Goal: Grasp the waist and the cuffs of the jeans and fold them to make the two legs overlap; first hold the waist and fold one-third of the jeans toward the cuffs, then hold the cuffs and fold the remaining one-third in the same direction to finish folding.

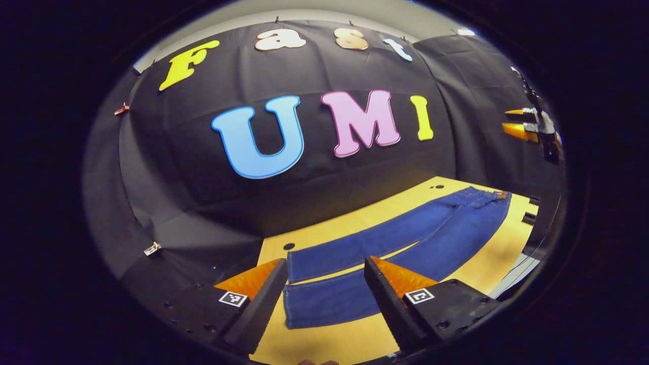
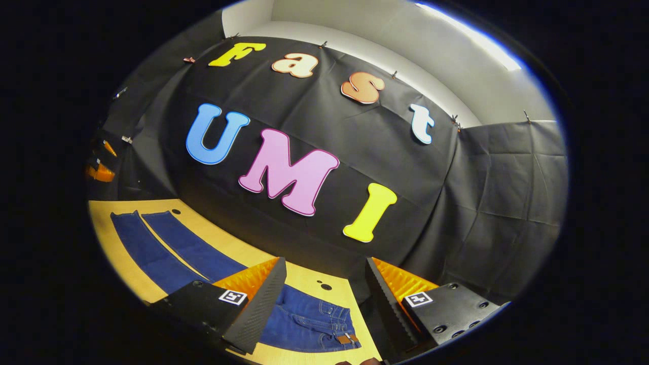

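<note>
Both grippers, left (image 1: 324, 276) and right (image 2: 324, 276), agape above jeans (image 1: 405, 238) flat on table (image 1: 487, 263).

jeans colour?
Deep blue denim jeans, lying flat on the table; clearest in the left gripper view.

Deep blue jeans (image 1: 405, 238) with a brown waist patch (image 2: 346, 338) lie on a yellow-tan table (image 1: 487, 263).

Right gripper (image 2: 324, 304) hangs above the table (image 2: 109, 243), jaws spread wide, nothing between them. Jeans (image 2: 177, 253) lie flat, legs side by side, waist (image 2: 314, 324) beneath the fingers.
</note>
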### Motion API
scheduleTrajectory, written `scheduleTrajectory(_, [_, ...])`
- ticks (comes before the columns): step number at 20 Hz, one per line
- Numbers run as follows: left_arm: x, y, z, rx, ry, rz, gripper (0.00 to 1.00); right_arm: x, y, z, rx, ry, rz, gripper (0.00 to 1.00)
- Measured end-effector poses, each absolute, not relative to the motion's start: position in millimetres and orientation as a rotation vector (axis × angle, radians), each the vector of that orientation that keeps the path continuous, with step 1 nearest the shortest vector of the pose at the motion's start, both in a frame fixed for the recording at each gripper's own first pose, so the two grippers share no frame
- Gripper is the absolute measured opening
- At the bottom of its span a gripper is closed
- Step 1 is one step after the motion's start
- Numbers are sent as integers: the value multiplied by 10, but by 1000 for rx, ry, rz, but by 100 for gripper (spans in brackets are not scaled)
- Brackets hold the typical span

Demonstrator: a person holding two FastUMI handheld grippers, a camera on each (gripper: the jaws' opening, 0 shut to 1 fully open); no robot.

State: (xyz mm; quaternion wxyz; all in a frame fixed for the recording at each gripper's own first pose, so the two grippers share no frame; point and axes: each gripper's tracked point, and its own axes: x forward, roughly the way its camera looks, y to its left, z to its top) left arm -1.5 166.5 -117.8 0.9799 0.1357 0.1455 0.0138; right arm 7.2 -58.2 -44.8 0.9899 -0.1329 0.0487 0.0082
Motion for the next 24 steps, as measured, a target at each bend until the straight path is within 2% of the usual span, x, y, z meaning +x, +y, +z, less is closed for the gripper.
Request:
scheduleTrajectory(4, [47, 2116, -1711, 482, 395, -49, 97, 209, -793, -590, -295, 144, -7, 96])
scheduleTrajectory(13, [153, 2536, -2964, 1003, 690, -424, 97, 572, -1345, -1585, -246, 383, -121, 96])
scheduleTrajectory(17, [206, 2591, -3213, 1108, 753, -531, 97, 586, -1632, -2027, -242, 494, -200, 96])
scheduleTrajectory(21, [228, 2676, -3629, 1213, 819, -657, 97, 630, -1734, -2158, -295, 536, -195, 96])
scheduleTrajectory(23, [294, 2601, -3560, 1289, 770, -689, 97, 648, -1709, -2190, -310, 542, -180, 96])
scheduleTrajectory(24, [367, 2600, -3571, 1301, 756, -676, 90, 634, -1696, -2215, -325, 549, -170, 96])
